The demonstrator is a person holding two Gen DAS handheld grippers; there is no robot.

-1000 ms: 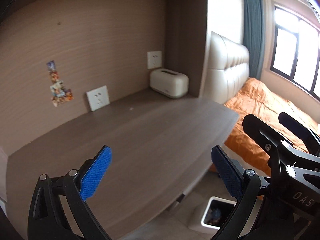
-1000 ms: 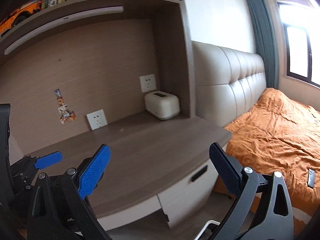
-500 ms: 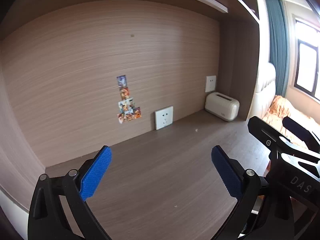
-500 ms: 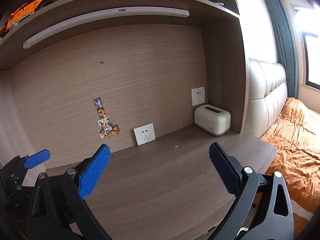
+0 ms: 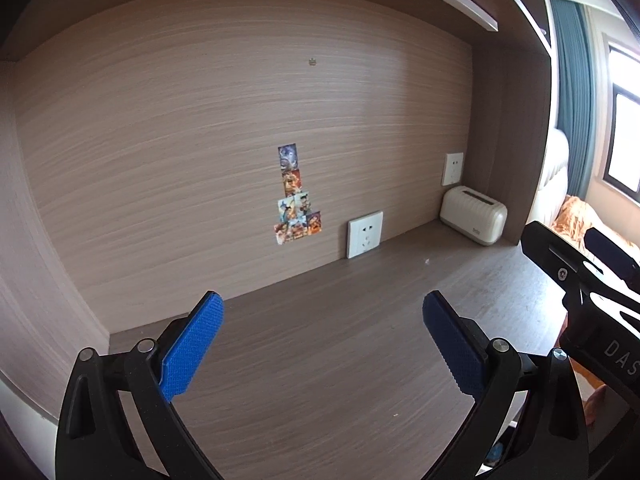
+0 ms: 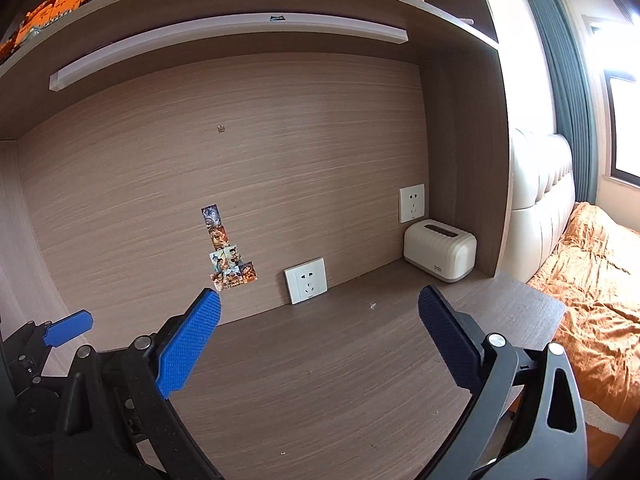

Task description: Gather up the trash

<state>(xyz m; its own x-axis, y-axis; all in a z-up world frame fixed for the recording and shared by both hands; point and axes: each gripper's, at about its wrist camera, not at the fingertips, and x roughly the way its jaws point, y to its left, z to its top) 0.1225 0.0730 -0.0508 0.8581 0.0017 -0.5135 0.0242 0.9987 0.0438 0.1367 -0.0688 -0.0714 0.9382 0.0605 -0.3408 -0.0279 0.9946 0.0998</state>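
Hovering over a brown desk (image 5: 320, 360), left gripper (image 5: 323, 308) and right gripper (image 6: 319, 303) both spread wide, holding nothing. Tiny white scrap (image 6: 373, 305) lying right of centre, near a cream box (image 6: 440, 250).

wood desk (image 6: 320, 380) | panelled wall (image 6: 280, 168) | orange bed (image 6: 600, 280) | bright window (image 6: 628, 120)

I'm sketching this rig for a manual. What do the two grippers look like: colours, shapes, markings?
The left gripper and the right gripper match: black angular frames with triangular cut-outs and silver round bolt heads, each carrying two flat fingers faced with bright blue textured pads. In the left wrist view the right gripper's black body shows white letters "DAS", cut off at the edge. No cables or sleeves are visible.
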